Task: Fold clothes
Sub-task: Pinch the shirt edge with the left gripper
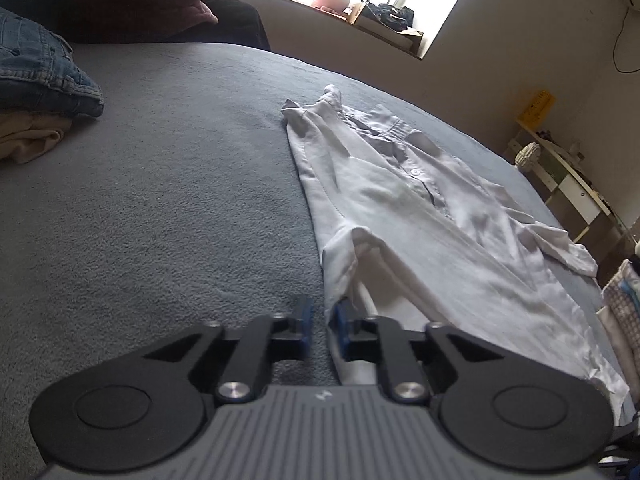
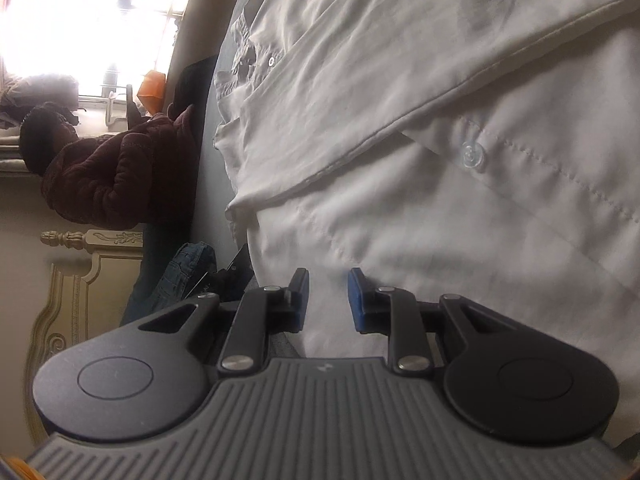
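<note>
A white button-up shirt [image 1: 400,208] lies lengthwise on the grey blanket [image 1: 160,200], collar at the far end, its left side folded inward and a sleeve trailing off to the right. My left gripper [image 1: 322,322] sits low at the shirt's near left edge. It is open by a narrow gap that shows blanket, and its right pad [image 1: 340,324] is against the hem. In the right wrist view, which is rolled sideways, the shirt [image 2: 400,120] fills the frame, with a clear button [image 2: 472,156] on its placket. My right gripper [image 2: 328,300] stands open just over the white cloth.
Folded blue jeans [image 1: 40,68] rest on a beige garment [image 1: 28,136] at the far left of the bed. A person in a dark red jacket [image 2: 112,172] sits beyond the bed by the window. A low shelf [image 1: 560,168] and stacked clothes [image 1: 624,304] stand to the right.
</note>
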{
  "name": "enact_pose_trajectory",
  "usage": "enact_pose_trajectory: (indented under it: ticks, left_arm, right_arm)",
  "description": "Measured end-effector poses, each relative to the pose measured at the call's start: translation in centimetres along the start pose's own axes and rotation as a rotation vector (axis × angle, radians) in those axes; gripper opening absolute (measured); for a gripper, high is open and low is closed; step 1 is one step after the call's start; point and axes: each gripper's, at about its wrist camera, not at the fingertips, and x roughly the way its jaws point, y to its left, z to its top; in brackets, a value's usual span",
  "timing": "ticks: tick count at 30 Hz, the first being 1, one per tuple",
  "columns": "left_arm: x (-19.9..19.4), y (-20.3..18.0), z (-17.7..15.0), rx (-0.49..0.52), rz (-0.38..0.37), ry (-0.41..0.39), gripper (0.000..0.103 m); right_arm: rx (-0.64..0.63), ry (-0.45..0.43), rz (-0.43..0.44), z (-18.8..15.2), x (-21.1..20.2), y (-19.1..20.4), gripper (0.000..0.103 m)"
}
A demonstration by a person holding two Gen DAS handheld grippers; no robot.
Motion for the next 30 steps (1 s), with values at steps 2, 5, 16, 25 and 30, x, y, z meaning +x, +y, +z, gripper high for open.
enact_pose_trajectory:
  ticks: [2, 5, 16, 25, 30]
  left_arm:
    - [0.0, -0.1, -0.1, 0.013, 0.017, -0.005, 0.003]
    - [-0.1, -0.2, -0.3, 0.034, 0.043, -0.012, 0.003]
    - [-0.3, -0.7, -1.0, 0.100, 0.128, -0.037, 0.008]
    - [-2.9, 1.7, -0.4, -0.028, 0.062, -0.070, 0.046]
    - [-5.1, 0.8, -1.0, -0.020, 0.039, -0.080, 0.046]
  right_arm:
    - [-0.021, 0.010, -0.010, -0.3, 0.5, 0.1, 0.021]
    - [-0.034, 0.028, -0.021, -0.4, 0.9, 0.0, 0.021]
    - [-0.017, 0.031, -0.014, -0.1, 0.8, -0.4, 0.019]
    - [-0.035, 0.025, 0.005, -0.4, 0.1, 0.3, 0.021]
    - [-0.043, 0.047, 0.022, -0.9, 0.0, 0.8, 0.021]
